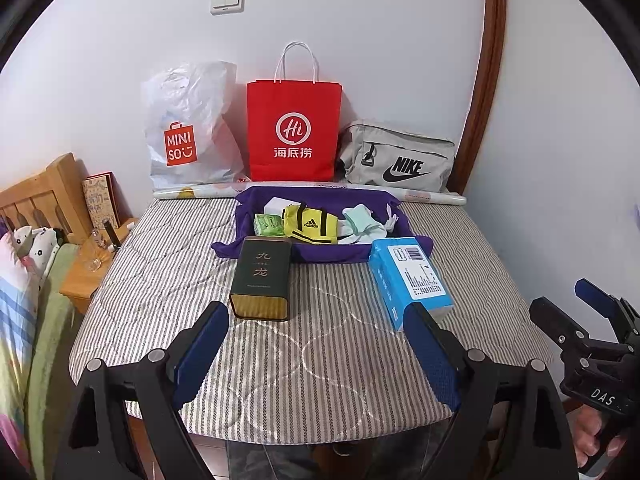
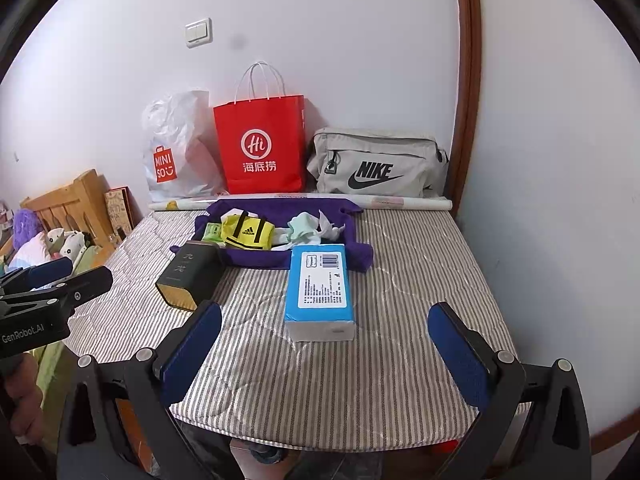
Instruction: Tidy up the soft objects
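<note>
The soft things lay in a heap on a purple cloth spread at the far half of the striped mattress: a yellow sports pouch, a small green packet just left of it, and a tangle of pale mint and white socks to its right. A white block showed behind the green packet; what it was could not be told. All of these looked light and limp. The pouch would likely fold and sag if pinched at one corner, so a grip across its middle or on its black strap seemed the safer hold. The socks would probably come up as a clump unless one was taken by a free end. The cloth itself would drag everything along if its edge were pulled.

Nearer, a dark green tin and a blue box lay touching the cloth's front edge; both looked stiff, and could be knocked on the way in. Against the wall stood a white plastic bag, a red paper bag and a grey sports bag.

The left claw hung wide and empty over the near edge of the mattress, and the right claw likewise wide, holding nothing, well short of the heap.
</note>
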Available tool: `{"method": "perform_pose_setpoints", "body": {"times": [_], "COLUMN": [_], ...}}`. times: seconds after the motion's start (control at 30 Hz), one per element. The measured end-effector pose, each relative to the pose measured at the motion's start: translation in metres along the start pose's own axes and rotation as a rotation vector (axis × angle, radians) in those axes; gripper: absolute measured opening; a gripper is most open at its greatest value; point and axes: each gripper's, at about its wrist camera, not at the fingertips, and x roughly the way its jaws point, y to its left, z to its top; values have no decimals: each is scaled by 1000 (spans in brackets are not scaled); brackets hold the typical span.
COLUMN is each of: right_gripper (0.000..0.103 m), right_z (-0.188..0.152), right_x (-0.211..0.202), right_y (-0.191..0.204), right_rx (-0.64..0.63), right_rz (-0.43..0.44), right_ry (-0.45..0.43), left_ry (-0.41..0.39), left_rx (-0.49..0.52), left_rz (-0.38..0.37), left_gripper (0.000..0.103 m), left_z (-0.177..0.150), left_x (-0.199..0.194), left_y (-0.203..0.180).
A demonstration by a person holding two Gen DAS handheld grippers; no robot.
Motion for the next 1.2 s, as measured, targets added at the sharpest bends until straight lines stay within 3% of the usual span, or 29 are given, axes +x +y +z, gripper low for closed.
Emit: {"method": "perform_pose_setpoints", "body": {"times": [1.2], "right_gripper": [102], "right_z": [1], "right_x": [-5], "right_y": [1], "right_rx": [-8], "right_rz": [1], "right_ry": [-8], "left_ry": [-8], "left_rx": [-5], "left_rz": [7], "left_gripper": [89], "left_z": [0], "left_x": [-7], "left_y": [3]}}
